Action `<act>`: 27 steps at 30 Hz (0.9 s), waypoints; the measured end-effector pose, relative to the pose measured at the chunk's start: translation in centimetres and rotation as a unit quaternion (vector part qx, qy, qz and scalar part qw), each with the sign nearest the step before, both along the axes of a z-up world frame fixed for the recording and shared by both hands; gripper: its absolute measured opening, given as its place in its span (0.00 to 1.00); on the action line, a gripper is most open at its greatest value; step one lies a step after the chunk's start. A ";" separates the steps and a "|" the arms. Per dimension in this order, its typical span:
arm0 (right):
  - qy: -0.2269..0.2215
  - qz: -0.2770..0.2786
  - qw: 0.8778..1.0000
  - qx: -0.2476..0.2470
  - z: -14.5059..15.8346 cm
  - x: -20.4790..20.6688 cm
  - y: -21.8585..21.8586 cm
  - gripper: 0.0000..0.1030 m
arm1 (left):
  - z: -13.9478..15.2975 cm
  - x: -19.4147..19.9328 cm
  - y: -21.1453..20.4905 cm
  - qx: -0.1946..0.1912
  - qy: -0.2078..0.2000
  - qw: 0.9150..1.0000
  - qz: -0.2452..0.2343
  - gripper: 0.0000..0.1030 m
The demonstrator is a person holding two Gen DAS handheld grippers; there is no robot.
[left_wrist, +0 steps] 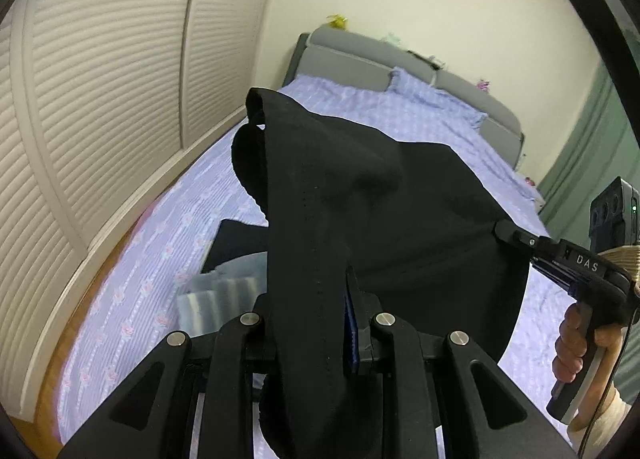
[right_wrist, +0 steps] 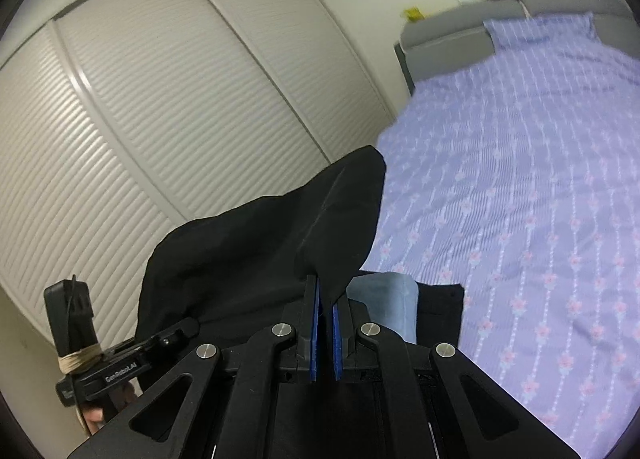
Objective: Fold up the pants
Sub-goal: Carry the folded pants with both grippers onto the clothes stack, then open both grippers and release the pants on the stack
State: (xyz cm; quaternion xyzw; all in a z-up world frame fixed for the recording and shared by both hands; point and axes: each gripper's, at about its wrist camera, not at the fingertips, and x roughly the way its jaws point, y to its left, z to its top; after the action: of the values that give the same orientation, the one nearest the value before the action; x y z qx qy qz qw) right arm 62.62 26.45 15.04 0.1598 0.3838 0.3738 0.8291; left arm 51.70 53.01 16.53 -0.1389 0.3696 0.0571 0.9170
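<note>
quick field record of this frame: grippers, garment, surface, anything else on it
left gripper: shut on black pants, cloth draped over the fingers
right gripper: shut on black pants
pants: lifted between both grippers, above the bed
bed: lilac floral cover, grey headboard
also on bed: folded clothes, dark and light blue
backdrop: louvred wardrobe doors
</note>
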 end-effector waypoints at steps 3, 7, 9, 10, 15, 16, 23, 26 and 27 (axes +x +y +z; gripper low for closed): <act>0.001 0.003 1.000 -0.018 -1.6 1.1 1.6 0.06 | -1.7 0.7 1.5 -0.002 0.013 1.000 0.011 0.31; 0.001 -0.012 0.999 -0.038 -2.6 1.4 2.2 0.06 | -2.8 -0.1 2.0 0.075 0.024 0.995 0.058 0.59; -0.001 -0.012 0.999 -0.052 -3.1 1.3 2.7 0.06 | -2.8 -1.0 2.1 0.115 0.018 0.989 0.090 0.64; -0.003 -0.009 0.998 -0.066 -3.3 1.1 2.9 0.08 | -2.8 -1.6 2.4 0.112 0.018 0.989 0.099 0.66; -0.024 -0.040 0.991 -0.127 -2.5 -0.4 3.5 0.44 | -2.6 -3.9 2.7 0.127 0.012 0.979 0.161 0.69; -0.042 -0.052 0.990 -0.124 -1.6 -1.1 3.2 0.52 | -2.3 -4.5 2.5 0.141 0.008 0.974 0.180 0.69; -0.063 -0.079 0.989 -0.105 1.9 -4.1 1.0 0.70 | 1.1 -8.5 -1.8 0.124 -0.043 0.976 0.175 0.73; -0.086 -0.068 0.989 -0.098 3.4 -6.1 -0.2 0.70 | 2.8 -10.5 -4.8 0.146 -0.055 0.976 0.154 0.75; -0.096 -0.066 0.988 -0.098 3.8 -7.2 -1.0 0.70 | 3.2 -11.2 -5.7 0.154 -0.060 0.975 0.152 0.78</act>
State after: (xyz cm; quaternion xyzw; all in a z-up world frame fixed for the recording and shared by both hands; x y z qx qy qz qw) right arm 55.46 25.43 18.85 0.0663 0.3262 0.2919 0.8967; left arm 40.49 47.34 19.72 -0.0539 0.2755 0.2435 0.9284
